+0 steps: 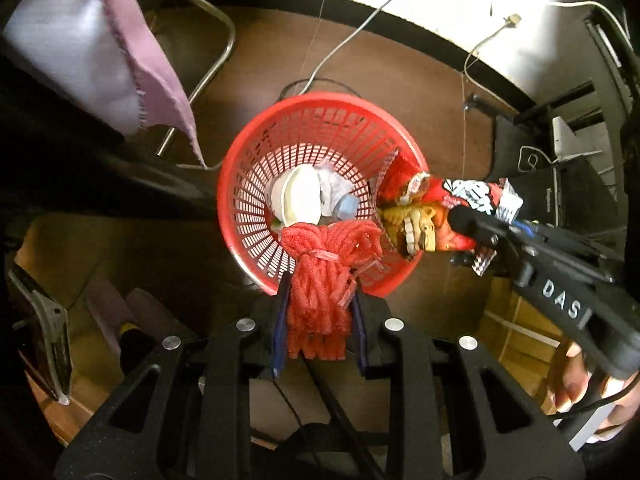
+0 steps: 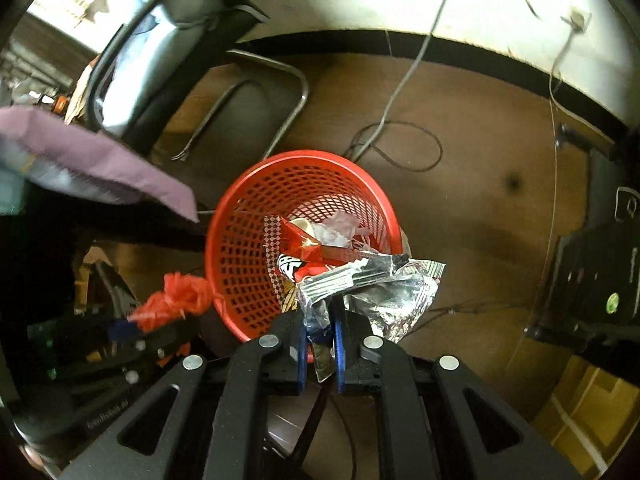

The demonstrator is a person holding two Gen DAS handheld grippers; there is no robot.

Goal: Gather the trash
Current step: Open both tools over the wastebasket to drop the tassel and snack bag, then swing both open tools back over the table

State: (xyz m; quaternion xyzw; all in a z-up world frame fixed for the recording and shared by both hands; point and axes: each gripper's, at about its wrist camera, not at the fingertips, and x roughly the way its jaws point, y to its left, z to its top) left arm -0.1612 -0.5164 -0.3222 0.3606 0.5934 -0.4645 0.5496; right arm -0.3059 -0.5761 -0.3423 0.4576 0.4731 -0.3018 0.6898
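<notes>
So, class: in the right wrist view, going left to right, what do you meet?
Purple cloth → red mesh bundle in the left gripper → red basket → silver snack wrapper in the right gripper → black computer case.

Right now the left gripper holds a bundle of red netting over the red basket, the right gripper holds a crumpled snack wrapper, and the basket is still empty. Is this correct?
Not quite: the red basket is not empty. The left wrist view shows a white paper cup and crumpled plastic at its bottom. The rest is right: the left gripper holds the red netting, and the right gripper holds the snack wrapper.
</notes>
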